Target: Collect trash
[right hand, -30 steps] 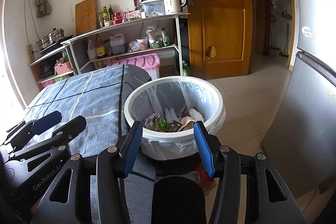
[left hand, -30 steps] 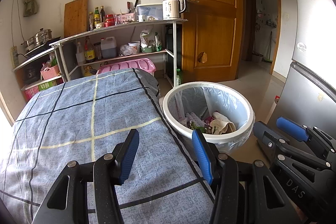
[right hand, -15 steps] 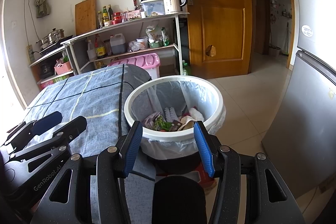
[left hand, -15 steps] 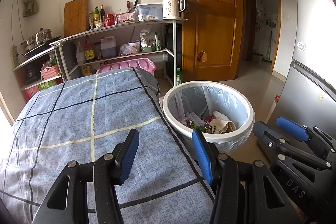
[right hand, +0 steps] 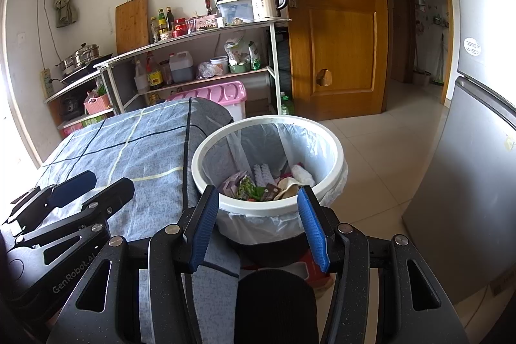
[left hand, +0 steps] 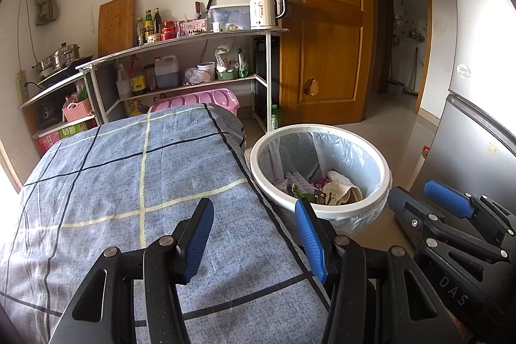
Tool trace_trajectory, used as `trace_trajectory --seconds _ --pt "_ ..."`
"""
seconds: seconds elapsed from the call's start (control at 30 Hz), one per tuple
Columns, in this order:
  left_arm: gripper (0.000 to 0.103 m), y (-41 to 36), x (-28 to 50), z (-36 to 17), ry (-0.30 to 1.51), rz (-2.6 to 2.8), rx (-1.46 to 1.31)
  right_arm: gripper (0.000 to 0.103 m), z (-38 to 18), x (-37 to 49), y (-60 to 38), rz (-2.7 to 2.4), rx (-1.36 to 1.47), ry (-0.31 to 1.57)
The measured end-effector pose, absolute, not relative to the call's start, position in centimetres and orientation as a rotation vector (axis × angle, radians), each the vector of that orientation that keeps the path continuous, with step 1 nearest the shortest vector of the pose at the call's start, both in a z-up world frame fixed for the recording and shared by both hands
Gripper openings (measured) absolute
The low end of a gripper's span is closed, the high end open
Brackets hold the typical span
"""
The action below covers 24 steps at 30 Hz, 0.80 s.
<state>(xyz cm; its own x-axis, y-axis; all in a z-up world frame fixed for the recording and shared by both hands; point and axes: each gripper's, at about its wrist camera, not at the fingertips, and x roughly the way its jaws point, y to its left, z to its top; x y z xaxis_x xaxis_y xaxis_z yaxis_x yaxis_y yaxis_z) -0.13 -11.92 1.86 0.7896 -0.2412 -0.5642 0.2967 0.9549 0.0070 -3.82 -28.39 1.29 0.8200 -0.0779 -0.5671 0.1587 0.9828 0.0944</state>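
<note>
A white trash bin [left hand: 383, 170] lined with a pale plastic bag stands on the floor beside the table's right edge; it also shows in the right wrist view [right hand: 335, 147]. Trash [right hand: 267, 182] of wrappers, paper and cloth lies inside it. My left gripper [left hand: 254, 234] is open and empty over the blue checked tablecloth [left hand: 129, 176]. My right gripper [right hand: 258, 224] is open and empty, just in front of the bin's near rim. Each gripper shows at the side of the other's view.
A metal shelf rack [left hand: 193, 37] with bottles, a kettle and pots stands against the far wall. A pink plastic box [left hand: 200, 97] sits behind the table. A wooden door [left hand: 322, 37] and a grey fridge [left hand: 474, 144] are on the right.
</note>
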Motion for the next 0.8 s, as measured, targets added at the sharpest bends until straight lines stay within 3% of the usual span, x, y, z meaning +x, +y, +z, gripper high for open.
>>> trace_trajectory --seconds 0.8 --pt "0.052 -11.99 -0.06 1.72 0.595 -0.292 0.099 0.052 1.32 -3.79 -28.47 -0.127 0.141 0.599"
